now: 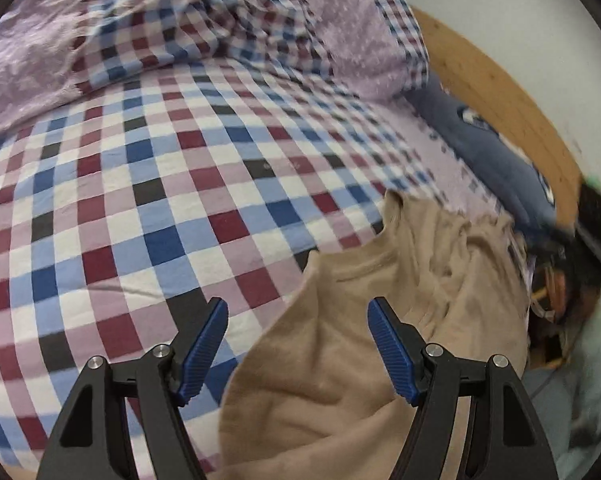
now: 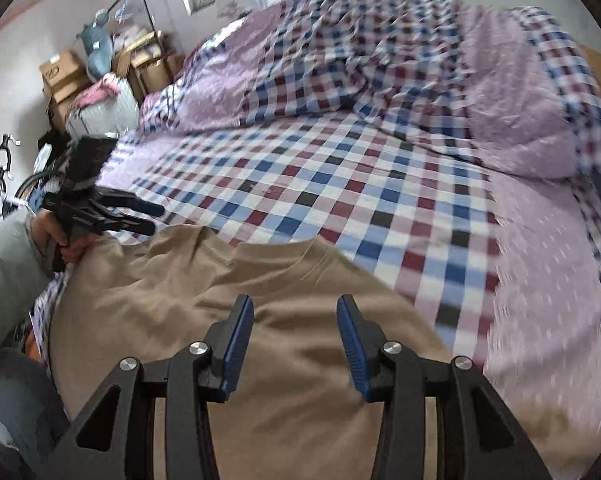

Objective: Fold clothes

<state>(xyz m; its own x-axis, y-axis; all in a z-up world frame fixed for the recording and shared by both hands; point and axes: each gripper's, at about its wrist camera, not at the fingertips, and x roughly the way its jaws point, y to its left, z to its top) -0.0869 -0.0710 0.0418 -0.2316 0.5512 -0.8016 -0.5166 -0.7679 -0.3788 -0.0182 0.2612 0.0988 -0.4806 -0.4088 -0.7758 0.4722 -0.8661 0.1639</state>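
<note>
A tan garment [image 2: 228, 320] lies rumpled on the near part of the checked bed [image 2: 340, 184]. The left tongs [image 1: 298, 344] stand wide over its edge, gripping nothing. The right tongs [image 2: 296, 340] hang partly parted above the garment's middle, also empty.

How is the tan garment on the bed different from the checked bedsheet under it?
The tan garment is one plain colour; the checked bedsheet has red, blue, white and dark squares. The garment lies rumpled, with folds and a wavy edge; the sheet lies mostly flat. The garment covers only the near part of the bed; the sheet spreads far across it. Both are soft cloth, and neither tool is gripping either.
</note>
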